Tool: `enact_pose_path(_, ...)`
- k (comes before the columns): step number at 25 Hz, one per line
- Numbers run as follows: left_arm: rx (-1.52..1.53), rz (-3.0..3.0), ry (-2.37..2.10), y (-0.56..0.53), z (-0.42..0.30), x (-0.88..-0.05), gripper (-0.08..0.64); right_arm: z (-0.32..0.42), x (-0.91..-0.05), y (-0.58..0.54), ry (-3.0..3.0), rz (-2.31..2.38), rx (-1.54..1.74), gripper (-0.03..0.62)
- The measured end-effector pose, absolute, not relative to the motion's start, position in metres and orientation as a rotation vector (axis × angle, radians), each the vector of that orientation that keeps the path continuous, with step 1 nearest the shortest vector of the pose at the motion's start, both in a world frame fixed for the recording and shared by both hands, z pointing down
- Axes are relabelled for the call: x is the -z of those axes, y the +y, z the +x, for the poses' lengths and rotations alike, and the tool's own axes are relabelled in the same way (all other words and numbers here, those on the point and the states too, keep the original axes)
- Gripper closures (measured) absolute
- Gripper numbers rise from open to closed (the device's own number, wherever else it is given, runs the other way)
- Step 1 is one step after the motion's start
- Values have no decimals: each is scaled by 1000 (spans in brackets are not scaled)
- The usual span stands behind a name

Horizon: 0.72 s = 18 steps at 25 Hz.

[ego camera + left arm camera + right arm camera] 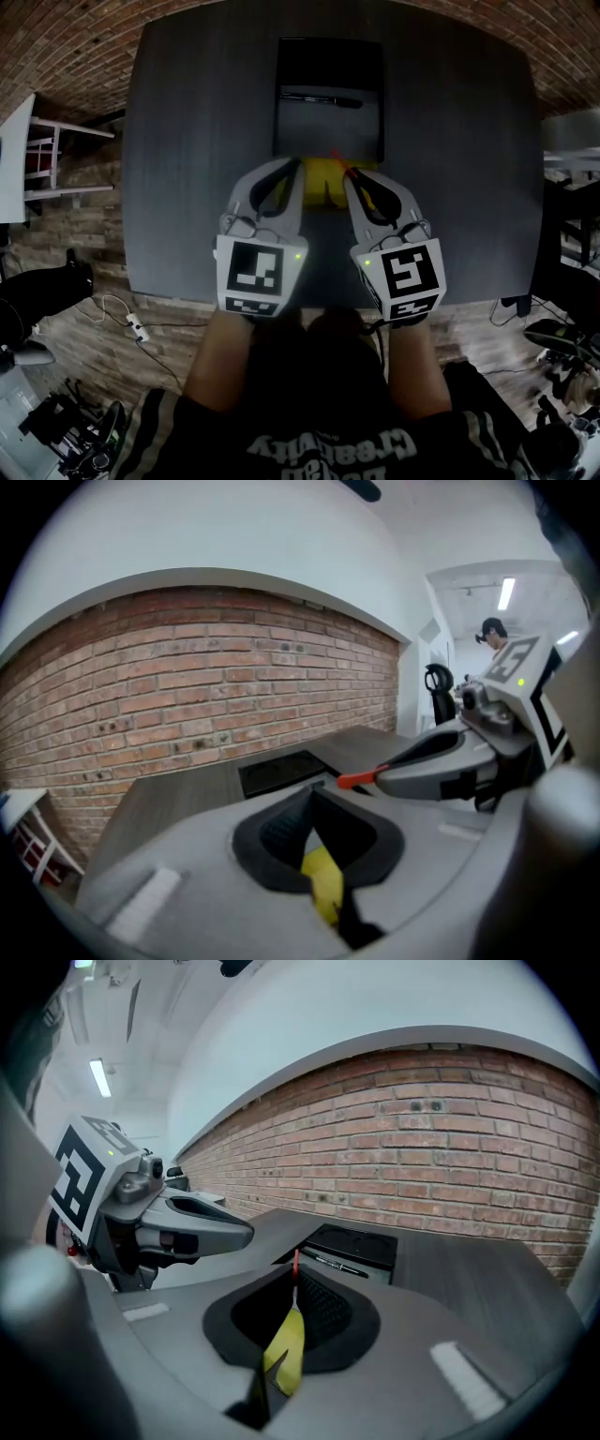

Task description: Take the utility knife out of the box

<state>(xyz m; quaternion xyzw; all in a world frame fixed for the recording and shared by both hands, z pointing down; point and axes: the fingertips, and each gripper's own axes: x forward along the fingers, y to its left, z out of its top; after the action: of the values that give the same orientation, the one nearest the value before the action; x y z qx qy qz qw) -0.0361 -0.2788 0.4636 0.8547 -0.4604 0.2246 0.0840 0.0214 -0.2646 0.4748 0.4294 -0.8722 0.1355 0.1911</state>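
The utility knife [319,96], as I read it, is that slim dark bar lying crosswise in the open black box [279,111] at the far side of the surface [178,141], so it's not out yet. (It's small in every view, so "knife" is my call, not a certainty.) The lid is thrown back away from the person, which leaves the knife exposed and reachable from the near side.

Just in front of the box lies a yellow thing [323,185], with a gripper on either side of it. The left gripper [292,165] has its jaws tip to tip with nothing clamped that I can see. The yellow shows only through the gap behind the tips, so it probably lies underneath rather than in the grip. The right gripper [351,174] has its jaws pinched almost fully closed on a thin red-orange strip [340,159] that pokes past the tips toward the box. I can't tell whether that strip belongs to the yellow thing.

Both grippers point forward and a little downward, side by side and short of the box. With both pairs of jaws closed, neither is ready for the knife. One will have to open and reach over the near wall. A slim body lying flat on the box floor offers little to pinch, so a slip looks like the main risk.
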Motion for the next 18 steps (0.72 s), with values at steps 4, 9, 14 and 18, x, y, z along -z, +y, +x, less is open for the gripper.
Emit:
enact_pose_path(4, -677, 2550, -1363, -279, -34, -468, 557, 21, -484, -266, -2438, 1203, -399, 575)
enact_pose_path(9, -684, 2542, -1358, -278, -34, -475, 557, 21, -496, -264, -2412, 1191, -413, 574)
enact_pose_path(14, -690, 2542, -1348, -278, -32, -480, 557, 22, -508, -263, -2387, 1189, -429, 574)
enact_pose_path(18, -695, 2543, -1341, -278, -30, -484, 557, 22, -515, -261, -2377, 1182, -444, 574)
